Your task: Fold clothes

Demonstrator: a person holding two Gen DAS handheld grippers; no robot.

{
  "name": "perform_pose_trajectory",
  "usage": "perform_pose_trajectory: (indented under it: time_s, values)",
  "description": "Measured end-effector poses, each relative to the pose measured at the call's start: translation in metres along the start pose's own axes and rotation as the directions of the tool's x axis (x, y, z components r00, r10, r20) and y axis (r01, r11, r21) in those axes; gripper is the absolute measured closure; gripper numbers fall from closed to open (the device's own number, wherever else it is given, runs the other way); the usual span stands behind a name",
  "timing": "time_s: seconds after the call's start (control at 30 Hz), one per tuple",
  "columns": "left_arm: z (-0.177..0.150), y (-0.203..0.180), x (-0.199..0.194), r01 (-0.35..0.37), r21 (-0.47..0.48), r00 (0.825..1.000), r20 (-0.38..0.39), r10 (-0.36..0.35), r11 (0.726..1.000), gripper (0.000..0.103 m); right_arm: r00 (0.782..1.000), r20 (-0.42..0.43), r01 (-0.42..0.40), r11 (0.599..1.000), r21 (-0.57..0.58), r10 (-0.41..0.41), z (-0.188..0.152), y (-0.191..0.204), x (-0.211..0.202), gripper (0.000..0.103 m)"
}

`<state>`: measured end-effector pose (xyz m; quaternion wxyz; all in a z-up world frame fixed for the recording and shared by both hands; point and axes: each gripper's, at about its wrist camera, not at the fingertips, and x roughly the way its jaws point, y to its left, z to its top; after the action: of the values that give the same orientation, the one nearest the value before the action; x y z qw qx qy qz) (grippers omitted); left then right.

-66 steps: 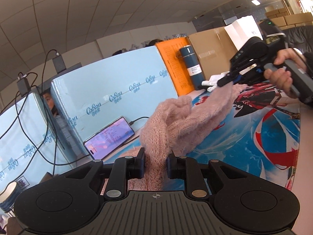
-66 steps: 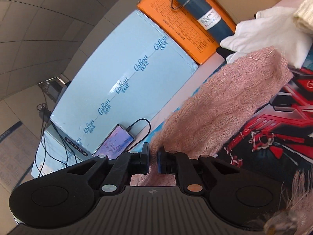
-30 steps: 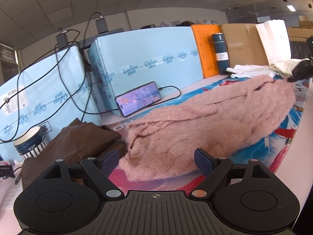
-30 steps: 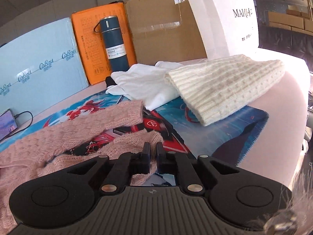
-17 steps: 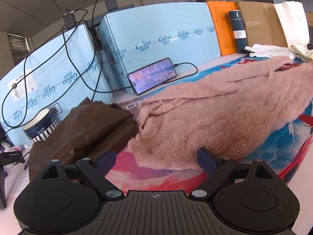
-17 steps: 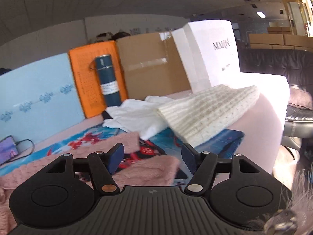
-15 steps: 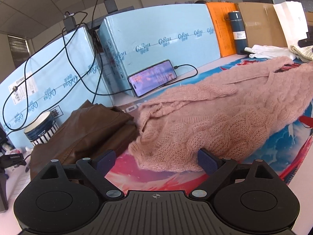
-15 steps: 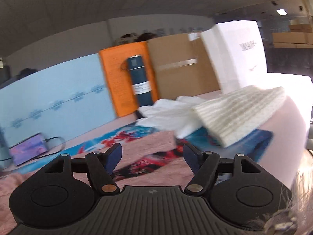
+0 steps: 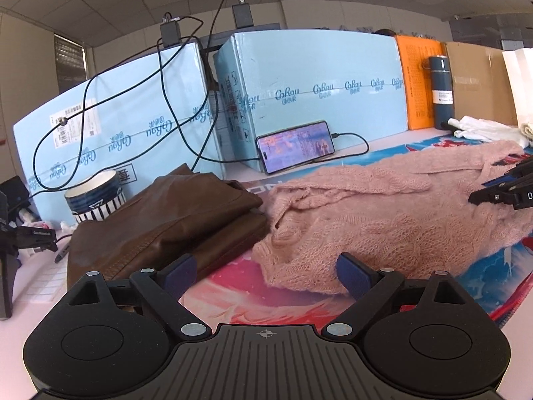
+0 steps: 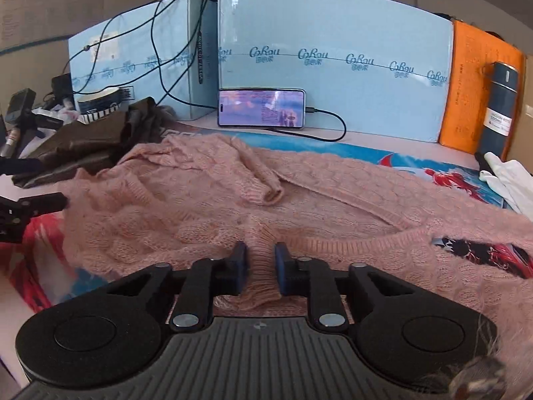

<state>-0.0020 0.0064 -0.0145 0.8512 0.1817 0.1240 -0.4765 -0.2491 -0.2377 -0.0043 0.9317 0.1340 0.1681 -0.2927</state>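
Left gripper [image 9: 263, 275] wide, empty; right gripper [image 10: 261, 268] around pink sweater [image 10: 299, 206] hem.

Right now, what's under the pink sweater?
The pink sweater lies spread on a printed mat, red and blue art showing at its edges and through a gap. Anything else beneath it is covered.

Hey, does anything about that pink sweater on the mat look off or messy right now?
Yes. The pink sweater lies rumpled, not flat: one sleeve is flopped across its body, and the printed mat shows through a gap near the right gripper, which has knit between its fingers. The left gripper is open.
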Motion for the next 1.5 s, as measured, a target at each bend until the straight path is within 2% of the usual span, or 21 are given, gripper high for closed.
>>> perform_pose_trajectory:
  time_s: [0.1,0.23,0.27,0.33,0.4,0.47,0.53,0.57,0.6,0.67,0.77,0.83,0.9,0.97,1.0,1.17,1.3,1.37,1.43,1.47,1.5]
  values:
    - [0.005,-0.004,-0.002,0.034,-0.021,0.998,0.048,-0.033,0.999,0.009,1.000,-0.011,-0.010,0.998,-0.068,0.009,0.000,0.014,0.007,0.089]
    - [0.013,-0.016,0.005,0.074,0.008,0.997,0.036,-0.074,0.997,0.009,0.999,-0.033,0.001,0.992,-0.124,-0.005,-0.004,0.022,0.014,0.087]
    - [0.014,-0.020,0.006,0.079,0.023,0.996,0.034,-0.080,0.997,0.009,0.999,-0.039,0.009,0.991,-0.130,-0.014,-0.006,0.023,0.016,0.075]
    - [0.017,-0.025,0.005,0.088,0.047,0.995,0.047,-0.090,0.995,0.009,0.998,-0.052,0.025,0.989,-0.143,-0.033,-0.009,0.023,0.018,0.058]
    - [0.022,-0.029,0.005,0.098,0.059,0.993,0.055,-0.101,0.993,0.007,0.997,-0.065,0.041,0.987,-0.157,-0.052,-0.013,0.023,0.021,0.055]
    - [0.024,-0.036,0.012,0.112,0.105,0.993,0.024,-0.115,0.988,0.002,0.995,-0.077,0.057,0.984,-0.170,-0.071,-0.016,0.024,0.023,0.043]
    - [0.023,-0.044,0.022,0.135,0.155,0.991,-0.040,-0.131,0.979,0.002,0.992,-0.089,0.072,0.980,-0.183,-0.090,-0.020,0.024,0.026,0.041]
    - [0.021,-0.047,0.028,0.151,0.179,0.987,-0.083,-0.138,0.972,0.002,0.991,-0.091,0.077,0.979,-0.190,-0.096,-0.021,0.024,0.026,0.037]
    - [0.020,-0.048,0.029,0.147,0.185,0.987,-0.087,-0.133,0.972,0.002,0.995,-0.064,0.058,0.980,-0.191,-0.072,-0.022,0.019,0.018,0.032]
    - [0.020,-0.046,0.022,0.141,0.195,0.990,-0.055,-0.133,0.971,0.002,1.000,-0.010,0.020,0.981,-0.194,-0.022,-0.023,0.010,0.003,0.010]
    - [0.016,-0.044,0.000,0.160,0.248,0.984,0.033,-0.173,0.955,0.002,0.996,0.069,-0.037,0.978,-0.205,0.052,-0.025,-0.003,-0.020,0.000]
    - [0.011,-0.052,-0.012,0.219,0.354,0.970,0.027,-0.244,0.909,0.002,0.991,0.097,-0.068,0.967,-0.246,0.095,-0.028,-0.016,-0.037,0.000]
    - [0.005,-0.061,-0.023,0.269,0.454,0.951,0.012,-0.308,0.849,0.001,0.990,0.084,-0.083,0.955,-0.286,0.111,-0.031,-0.026,-0.049,0.000]
    - [0.002,-0.076,-0.020,0.248,0.557,0.959,-0.025,-0.282,0.793,0.001,0.993,0.061,-0.079,0.943,-0.323,0.104,-0.034,-0.032,-0.056,0.000]
    - [0.002,-0.082,-0.016,0.240,0.587,0.962,-0.038,-0.270,0.773,0.000,0.994,0.052,-0.077,0.940,-0.333,0.099,-0.035,-0.035,-0.058,0.000]
    - [0.023,-0.105,0.014,0.291,0.621,0.947,-0.080,-0.310,0.728,0.000,0.994,0.007,-0.098,0.927,-0.362,0.107,-0.041,-0.042,-0.064,0.000]
    - [0.038,-0.123,0.032,0.311,0.593,0.943,-0.095,-0.319,0.743,0.000,0.987,-0.032,-0.158,0.921,-0.356,0.157,-0.047,-0.038,-0.063,0.000]
    - [0.045,-0.119,0.039,0.294,0.517,0.950,-0.068,-0.304,0.804,0.000,0.982,-0.059,-0.187,0.911,-0.367,0.178,-0.050,-0.034,-0.059,0.000]
    - [0.050,-0.105,0.047,0.289,0.386,0.956,-0.076,-0.282,0.876,0.000,0.978,-0.088,-0.209,0.900,-0.382,0.189,-0.051,-0.028,-0.051,0.000]
    - [0.052,-0.097,0.051,0.284,0.320,0.959,-0.082,-0.272,0.904,0.000,0.980,-0.097,-0.196,0.904,-0.380,0.172,-0.049,-0.027,-0.045,0.000]
    - [0.052,-0.092,0.053,0.283,0.282,0.959,-0.096,-0.266,0.917,0.000,0.982,-0.107,-0.182,0.908,-0.378,0.153,-0.047,-0.027,-0.038,0.000]
